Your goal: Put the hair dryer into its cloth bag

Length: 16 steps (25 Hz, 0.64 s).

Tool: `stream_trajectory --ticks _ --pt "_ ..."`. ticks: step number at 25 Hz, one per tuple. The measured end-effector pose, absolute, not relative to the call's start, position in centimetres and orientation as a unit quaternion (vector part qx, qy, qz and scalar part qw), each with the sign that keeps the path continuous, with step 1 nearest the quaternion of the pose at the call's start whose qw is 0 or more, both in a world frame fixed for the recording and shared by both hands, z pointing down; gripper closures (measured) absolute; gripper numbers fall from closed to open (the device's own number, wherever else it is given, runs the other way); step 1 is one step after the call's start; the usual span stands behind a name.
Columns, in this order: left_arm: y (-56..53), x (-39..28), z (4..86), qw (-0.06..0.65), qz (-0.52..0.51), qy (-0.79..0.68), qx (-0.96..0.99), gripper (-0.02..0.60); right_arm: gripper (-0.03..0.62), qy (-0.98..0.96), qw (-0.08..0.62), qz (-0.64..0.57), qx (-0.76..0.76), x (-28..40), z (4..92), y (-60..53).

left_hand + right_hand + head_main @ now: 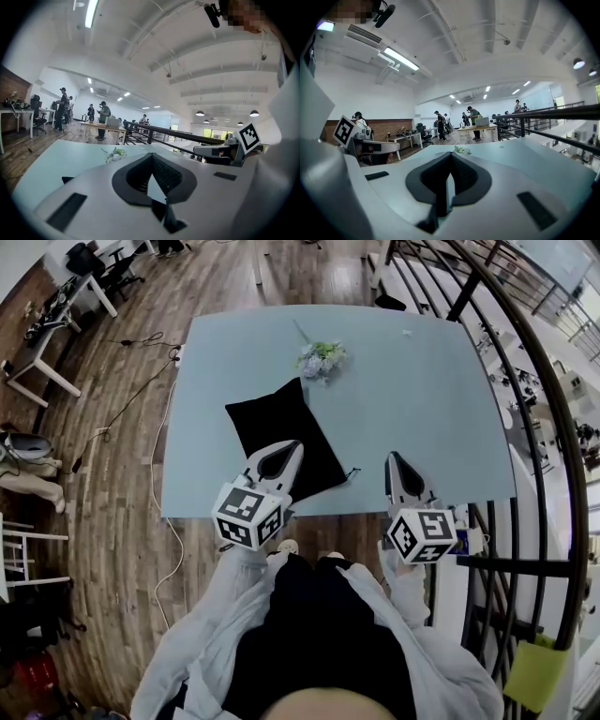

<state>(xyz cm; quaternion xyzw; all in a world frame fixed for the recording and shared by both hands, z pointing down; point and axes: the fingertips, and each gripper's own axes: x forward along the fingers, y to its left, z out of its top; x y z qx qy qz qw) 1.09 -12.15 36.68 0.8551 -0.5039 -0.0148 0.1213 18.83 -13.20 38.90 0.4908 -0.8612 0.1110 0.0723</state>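
Observation:
A black cloth bag (281,432) lies flat on the pale blue table (422,381), left of the middle; one corner of the bag (67,179) shows in the left gripper view. No hair dryer is in view. My left gripper (296,444) hovers over the bag's near right part with its jaws shut and nothing between them (151,155). My right gripper (392,457) is over the table's front edge, right of the bag, also shut and empty (451,154). Each gripper sees the other off to its side.
A small bunch of artificial flowers (321,359) lies beyond the bag, and a tiny white scrap (406,333) lies at the far right of the table. A black metal railing (525,362) runs close along the table's right side. Desks, chairs and people stand far off.

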Motion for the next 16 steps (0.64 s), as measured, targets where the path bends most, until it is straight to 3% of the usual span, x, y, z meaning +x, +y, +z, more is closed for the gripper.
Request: stream_trajectory --ticks 16 --pt "-12.2 -0.2 38.3 0.127 -0.004 -0.507 0.853 0.566 0.586 -0.861 0.089 0.111 0.488 17.9 40.1 -12.9"
